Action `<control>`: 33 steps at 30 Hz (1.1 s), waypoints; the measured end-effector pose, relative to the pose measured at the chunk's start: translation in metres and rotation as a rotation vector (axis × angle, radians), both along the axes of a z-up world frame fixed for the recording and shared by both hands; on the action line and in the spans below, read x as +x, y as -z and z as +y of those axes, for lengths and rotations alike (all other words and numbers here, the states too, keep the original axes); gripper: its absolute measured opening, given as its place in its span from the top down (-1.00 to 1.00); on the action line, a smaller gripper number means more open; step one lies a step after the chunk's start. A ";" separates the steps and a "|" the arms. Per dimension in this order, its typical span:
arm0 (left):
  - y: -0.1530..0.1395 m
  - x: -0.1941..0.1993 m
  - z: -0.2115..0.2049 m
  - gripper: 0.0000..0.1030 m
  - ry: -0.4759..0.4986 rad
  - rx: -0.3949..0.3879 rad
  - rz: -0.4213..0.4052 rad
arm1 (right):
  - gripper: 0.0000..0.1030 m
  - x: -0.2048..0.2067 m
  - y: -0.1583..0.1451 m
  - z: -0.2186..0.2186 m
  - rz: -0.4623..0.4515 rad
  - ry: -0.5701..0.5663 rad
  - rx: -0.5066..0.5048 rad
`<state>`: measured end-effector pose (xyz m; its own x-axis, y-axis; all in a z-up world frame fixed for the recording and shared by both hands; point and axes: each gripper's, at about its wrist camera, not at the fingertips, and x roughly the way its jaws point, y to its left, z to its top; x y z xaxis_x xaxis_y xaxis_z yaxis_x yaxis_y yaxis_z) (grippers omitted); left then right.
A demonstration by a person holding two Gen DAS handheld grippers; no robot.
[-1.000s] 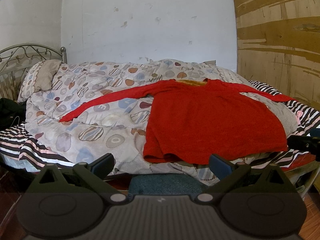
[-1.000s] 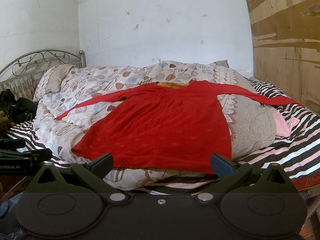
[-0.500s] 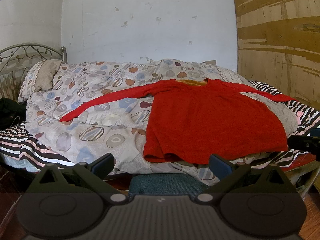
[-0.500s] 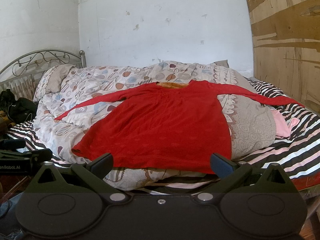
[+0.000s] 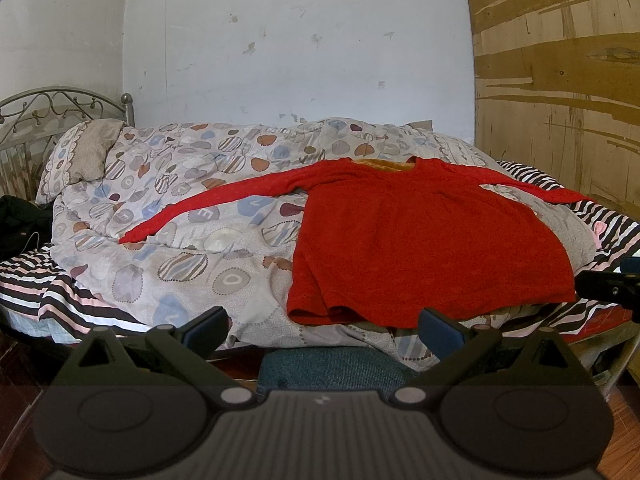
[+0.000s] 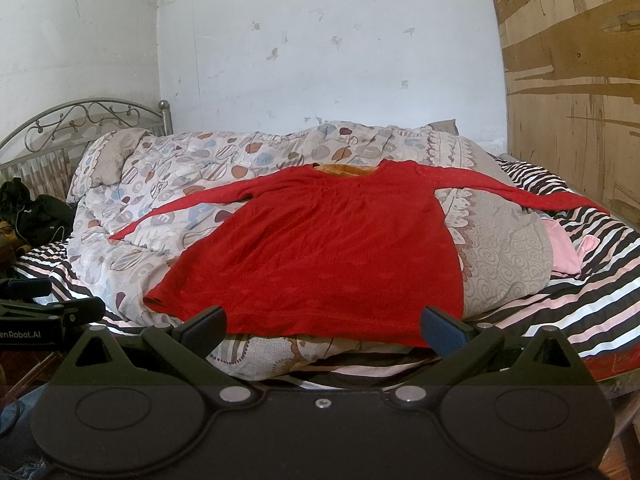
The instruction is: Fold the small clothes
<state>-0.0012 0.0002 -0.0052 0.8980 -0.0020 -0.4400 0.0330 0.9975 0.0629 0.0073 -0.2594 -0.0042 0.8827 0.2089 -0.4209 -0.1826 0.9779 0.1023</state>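
A red long-sleeved top [image 5: 424,240] lies spread flat on a patterned quilt [image 5: 192,216] on the bed, sleeves stretched out to both sides, hem toward me. It also shows in the right wrist view [image 6: 320,256]. My left gripper [image 5: 324,326] is open and empty, held in front of the bed's near edge, short of the hem. My right gripper [image 6: 324,326] is open and empty, just short of the hem. Each gripper shows at the edge of the other's view.
The bed has a striped sheet [image 6: 592,296], a pillow [image 5: 84,156] and a metal headboard [image 6: 80,120] at the left. A pink garment [image 6: 564,252] lies at the right. Dark items [image 6: 36,216] sit at the far left. A wooden panel [image 5: 560,100] stands on the right.
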 end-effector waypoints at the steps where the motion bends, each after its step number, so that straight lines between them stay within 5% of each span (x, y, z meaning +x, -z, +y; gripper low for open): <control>1: 0.000 0.000 0.000 -0.99 0.000 0.000 0.000 | -0.99 0.000 0.000 0.000 0.001 0.000 0.000; 21: 0.002 0.003 0.001 -0.99 0.000 -0.005 0.016 | -0.99 0.001 0.000 -0.001 0.003 -0.001 0.000; 33: -0.007 0.053 0.013 -0.99 0.000 -0.024 0.102 | -0.99 0.023 -0.010 0.003 -0.095 -0.045 -0.070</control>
<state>0.0517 0.0134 0.0022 0.8485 -0.0132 -0.5290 0.0377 0.9987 0.0355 0.0306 -0.2569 0.0060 0.9097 0.2226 -0.3506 -0.2325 0.9725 0.0142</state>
